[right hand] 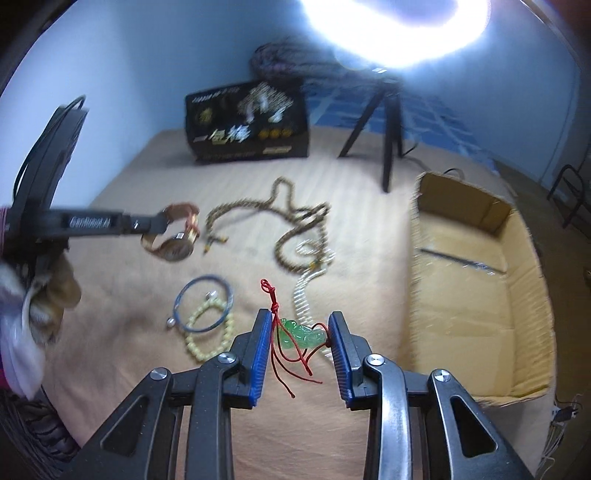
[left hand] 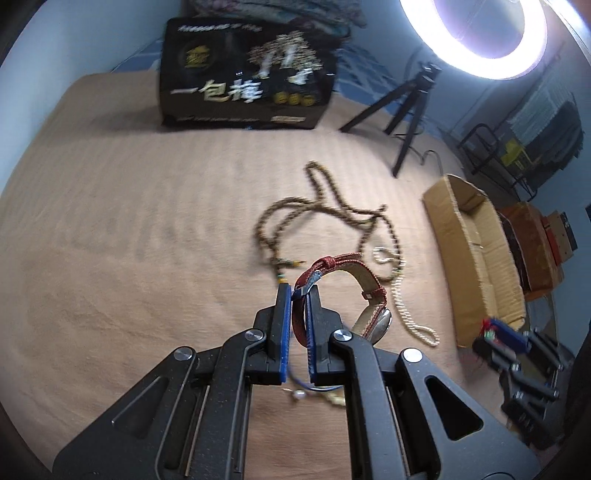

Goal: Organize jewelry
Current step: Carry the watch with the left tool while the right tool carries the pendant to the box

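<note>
Jaws: left gripper (left hand: 299,291) clamped on watch (left hand: 369,314) strap, right gripper (right hand: 301,334) clamped on jade pendant (right hand: 303,332), both clear of the bed (left hand: 147,221); carry level to box (right hand: 472,295), cords hanging free.

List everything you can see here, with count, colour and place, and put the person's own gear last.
Watch: one, red strap, in left claw.
Pendant: one, green on red cord, in right claw.
Bead chain: one, brown, mid bed.
Pearl strand: one, white, beside chain.
Bangle: one, blue, near side.
Bracelet: one, cream, overlapping bangle.
Carton: one, brown, open, right.
Black box: one, far end.
Tripod: one, black.
Ring light: one, white.
Left claw: shut.
Right claw: shut.
</note>
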The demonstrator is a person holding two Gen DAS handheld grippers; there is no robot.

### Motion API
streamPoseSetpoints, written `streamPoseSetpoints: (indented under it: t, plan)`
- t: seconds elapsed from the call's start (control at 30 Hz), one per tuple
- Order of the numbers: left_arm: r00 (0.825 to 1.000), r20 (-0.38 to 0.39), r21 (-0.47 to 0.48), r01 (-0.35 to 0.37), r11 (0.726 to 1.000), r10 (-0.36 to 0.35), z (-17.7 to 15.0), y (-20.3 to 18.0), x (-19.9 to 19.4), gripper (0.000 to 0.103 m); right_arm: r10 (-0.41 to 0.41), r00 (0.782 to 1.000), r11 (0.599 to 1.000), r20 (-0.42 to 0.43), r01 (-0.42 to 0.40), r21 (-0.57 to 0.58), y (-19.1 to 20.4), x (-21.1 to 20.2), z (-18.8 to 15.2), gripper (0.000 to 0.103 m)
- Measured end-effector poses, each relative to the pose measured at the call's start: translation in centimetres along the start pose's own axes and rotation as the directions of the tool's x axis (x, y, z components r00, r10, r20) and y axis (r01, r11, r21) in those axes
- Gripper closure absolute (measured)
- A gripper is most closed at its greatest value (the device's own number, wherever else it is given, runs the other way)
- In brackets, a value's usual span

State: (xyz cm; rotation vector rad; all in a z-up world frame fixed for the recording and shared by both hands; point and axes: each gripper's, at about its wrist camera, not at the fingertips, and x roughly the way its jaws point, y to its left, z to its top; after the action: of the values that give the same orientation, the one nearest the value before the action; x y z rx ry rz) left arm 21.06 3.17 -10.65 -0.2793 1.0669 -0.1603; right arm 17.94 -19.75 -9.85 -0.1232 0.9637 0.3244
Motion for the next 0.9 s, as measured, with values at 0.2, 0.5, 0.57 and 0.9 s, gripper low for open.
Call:
streamPoseSetpoints:
  t: [0.2, 0.5, 0.57, 0.9]
  plan:
    - [0.999, 0.001, 0.049, 0.042, 0.998, -0.042, -0.4, -4.0, 0.2, 0.098, -0.041, 0.998, 0.996, 0.041, 0.037, 0.08, -4.2, -1.9, 1.2, 0.071]
    - [0.994, -0.004, 0.11, 0.113, 0.987, -0.113, -0.7, -10.2, 1.3, 0.098, -0.105, 0.993, 0.979, 0.061, 0.092, 0.18, -9.8, -3.1, 1.8, 0.071]
    - [0.992, -0.007, 0.125, 0.127, 0.984, -0.127, -0.7, -11.5, 1.7, 0.098, -0.112, 0.992, 0.975, 0.06, 0.098, 0.2, -10.7, -3.1, 1.9, 0.071]
    - [0.984, -0.035, 0.195, 0.179, 0.964, -0.176, -1.2, -18.4, 3.8, 0.098, -0.143, 0.989, 0.956, 0.032, 0.13, 0.263, -14.6, -2.3, 1.6, 0.071]
